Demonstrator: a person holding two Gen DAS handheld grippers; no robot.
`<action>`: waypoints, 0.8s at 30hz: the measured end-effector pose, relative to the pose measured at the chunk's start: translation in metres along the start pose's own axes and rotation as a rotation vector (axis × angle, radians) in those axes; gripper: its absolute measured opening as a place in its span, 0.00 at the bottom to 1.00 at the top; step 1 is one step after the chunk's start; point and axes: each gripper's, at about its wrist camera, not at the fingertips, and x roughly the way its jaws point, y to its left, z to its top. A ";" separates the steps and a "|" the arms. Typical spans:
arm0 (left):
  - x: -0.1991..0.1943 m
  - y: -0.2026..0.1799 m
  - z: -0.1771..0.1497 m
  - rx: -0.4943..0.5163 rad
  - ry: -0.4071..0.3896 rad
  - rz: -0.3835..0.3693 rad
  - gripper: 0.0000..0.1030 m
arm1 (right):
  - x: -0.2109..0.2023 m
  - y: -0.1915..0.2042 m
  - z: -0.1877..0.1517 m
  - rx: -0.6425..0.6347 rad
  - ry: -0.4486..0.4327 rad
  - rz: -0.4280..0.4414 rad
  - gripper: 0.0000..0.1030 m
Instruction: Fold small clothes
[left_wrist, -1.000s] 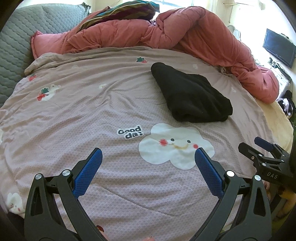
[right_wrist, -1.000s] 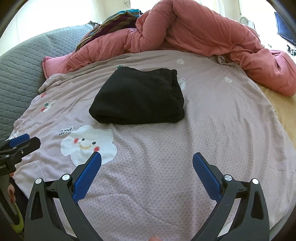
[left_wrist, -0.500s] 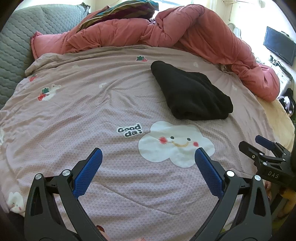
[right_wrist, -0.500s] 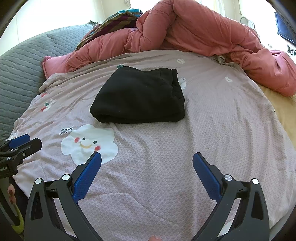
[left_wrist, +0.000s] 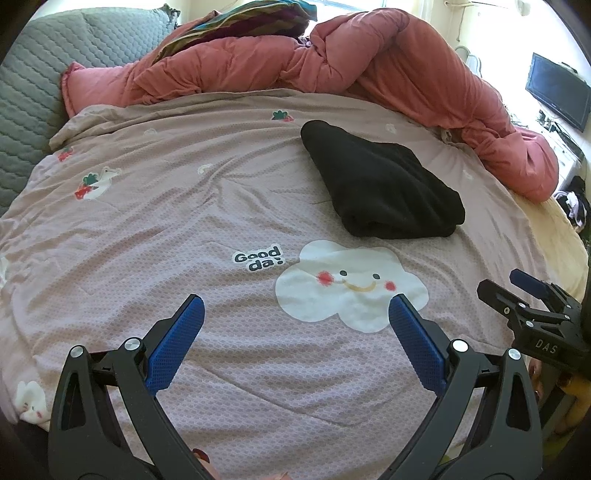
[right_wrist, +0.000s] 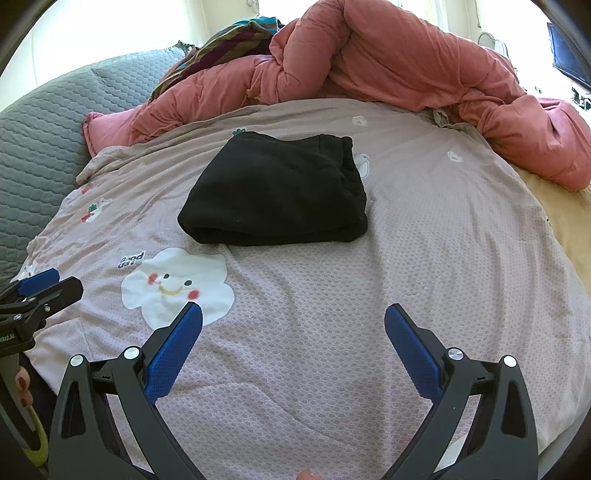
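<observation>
Left wrist view shows the left gripper (left_wrist: 295, 325) spread wide and empty over the pink bedsheet (left_wrist: 184, 221), with the black garment (left_wrist: 380, 188) already a compact folded bundle lying beyond the cloud print (left_wrist: 351, 284), so the folding looks essentially done. Further right, the right gripper (right_wrist: 293, 332) is likewise spread and empty, well short of the bundle. The bunched pink duvet (right_wrist: 406, 62) behind blocks nothing.

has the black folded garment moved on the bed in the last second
No. The black folded garment keeps the same gap to the smiling cloud print and the pink duvet behind it; both grippers stay open, away from it.
</observation>
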 end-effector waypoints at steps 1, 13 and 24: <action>0.000 0.000 0.000 0.001 -0.001 -0.002 0.91 | 0.000 0.000 0.000 -0.001 0.001 0.000 0.96; 0.003 -0.001 -0.001 0.004 0.012 0.002 0.91 | 0.002 -0.002 -0.001 0.007 0.013 -0.003 0.96; 0.004 -0.001 -0.002 0.001 0.014 0.011 0.91 | 0.003 0.003 -0.002 0.003 0.021 -0.008 0.96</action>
